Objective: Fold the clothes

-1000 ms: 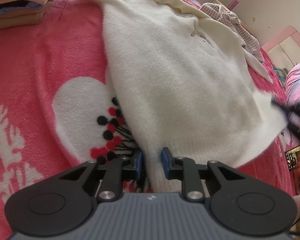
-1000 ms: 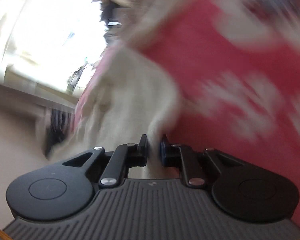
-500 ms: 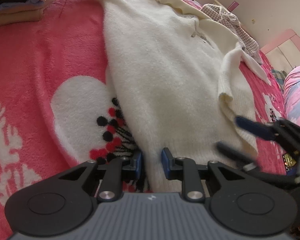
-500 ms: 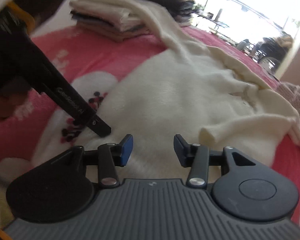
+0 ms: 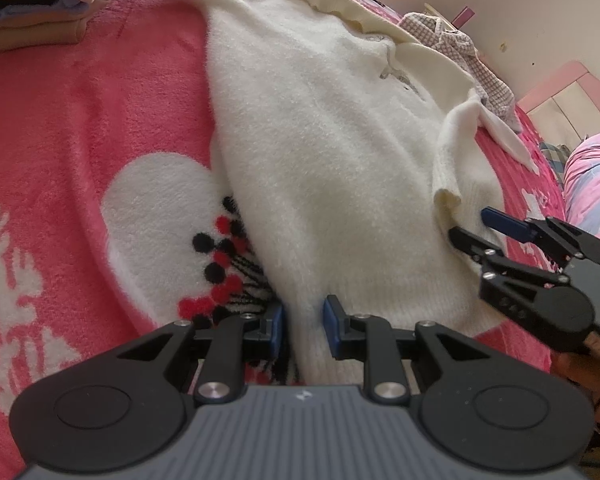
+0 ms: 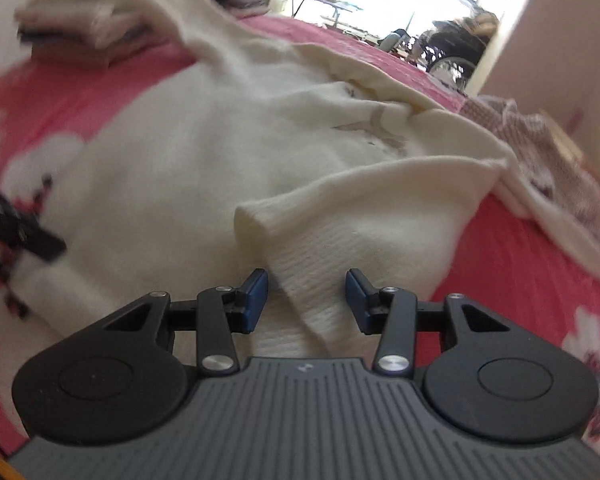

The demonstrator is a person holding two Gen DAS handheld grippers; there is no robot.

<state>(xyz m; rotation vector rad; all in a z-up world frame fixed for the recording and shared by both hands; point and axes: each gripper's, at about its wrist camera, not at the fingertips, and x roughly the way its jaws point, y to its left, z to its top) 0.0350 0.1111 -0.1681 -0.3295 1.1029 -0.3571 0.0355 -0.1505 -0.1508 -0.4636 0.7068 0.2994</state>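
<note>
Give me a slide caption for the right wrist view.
Open right tool poised over the fluffy cream knit sweater, its sleeve folded across, on a pink fleece blanket.

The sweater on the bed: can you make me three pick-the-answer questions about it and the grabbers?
1. Where does the sweater lie?
A. on a pink blanket
B. on a chair
C. on the floor

2. What colour is the sweater?
A. blue
B. cream white
C. black

3. How is the right gripper?
A. shut on a sock
B. out of view
C. open

Answers:
A, the pink blanket lies under it.
B, its knit is cream white.
C, its blue pads stand apart over the hem, while the left gripper pinches the sweater.
</note>
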